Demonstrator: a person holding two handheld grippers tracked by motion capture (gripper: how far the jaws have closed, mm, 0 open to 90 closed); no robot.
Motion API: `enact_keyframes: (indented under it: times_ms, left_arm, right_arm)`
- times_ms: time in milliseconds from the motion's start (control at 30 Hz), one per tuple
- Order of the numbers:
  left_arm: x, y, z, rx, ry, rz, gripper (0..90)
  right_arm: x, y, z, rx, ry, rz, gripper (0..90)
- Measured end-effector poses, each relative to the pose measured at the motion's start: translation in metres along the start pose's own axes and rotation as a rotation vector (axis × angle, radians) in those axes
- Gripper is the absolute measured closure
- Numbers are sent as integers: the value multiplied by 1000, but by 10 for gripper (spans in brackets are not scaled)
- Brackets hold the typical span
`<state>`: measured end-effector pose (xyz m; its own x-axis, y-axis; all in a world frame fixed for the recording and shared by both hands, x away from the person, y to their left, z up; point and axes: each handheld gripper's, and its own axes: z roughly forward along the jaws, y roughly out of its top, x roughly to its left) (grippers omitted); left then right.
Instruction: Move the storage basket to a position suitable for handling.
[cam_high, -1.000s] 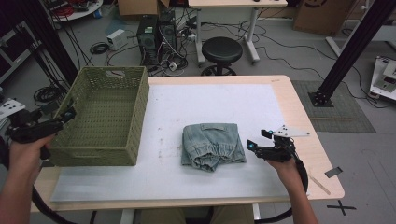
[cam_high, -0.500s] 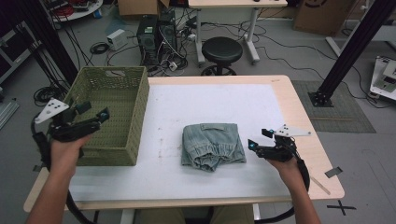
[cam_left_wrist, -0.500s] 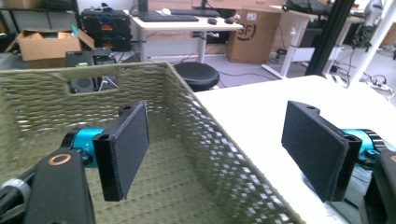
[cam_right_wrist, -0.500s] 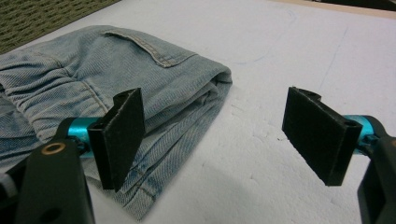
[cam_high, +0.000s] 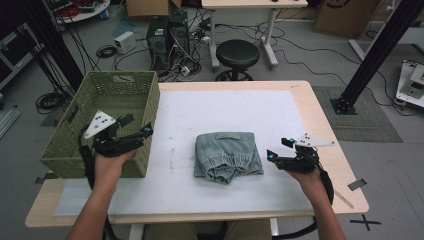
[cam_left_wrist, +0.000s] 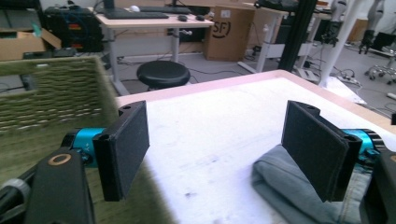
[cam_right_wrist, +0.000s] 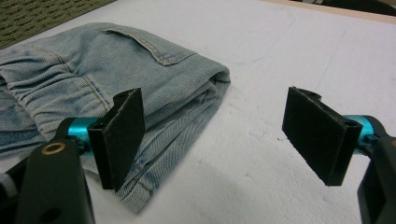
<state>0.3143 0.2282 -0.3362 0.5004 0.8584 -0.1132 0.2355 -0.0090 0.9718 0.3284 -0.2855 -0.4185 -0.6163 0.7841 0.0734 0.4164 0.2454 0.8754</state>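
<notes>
Folded light-blue jeans (cam_high: 227, 155) lie on the white mat in the middle of the table. A green woven basket (cam_high: 107, 117) stands at the table's left end. My left gripper (cam_high: 142, 130) hovers over the basket's near right corner, open and empty, pointing right toward the jeans (cam_left_wrist: 299, 186). In the left gripper view the basket wall (cam_left_wrist: 51, 102) sits behind the left jaw. My right gripper (cam_high: 270, 156) rests just right of the jeans, open with nothing between its pads; the folded edge of the jeans (cam_right_wrist: 154, 88) lies beside its left jaw.
The white mat (cam_high: 225, 107) covers most of the wooden table (cam_high: 320, 112). A black stool (cam_high: 237, 52) and a desk stand beyond the far edge. Cables and computer towers lie on the floor behind. A black frame post rises at the far right.
My left gripper has swung in from off the table's left side to over the basket's near right corner. The right gripper and jeans have stayed put.
</notes>
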Motion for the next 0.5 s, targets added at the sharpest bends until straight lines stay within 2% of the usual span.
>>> enact_keyframes:
  times_ms: [233,500]
  left_arm:
    - [-24,-2,19,-6,-46,-6,233]
    - [-51,-10,38,7,-85,28,233]
  right_arm:
    - [0,0,0,11,11,-14,220]
    - [1,3,1,17,21,-18,220]
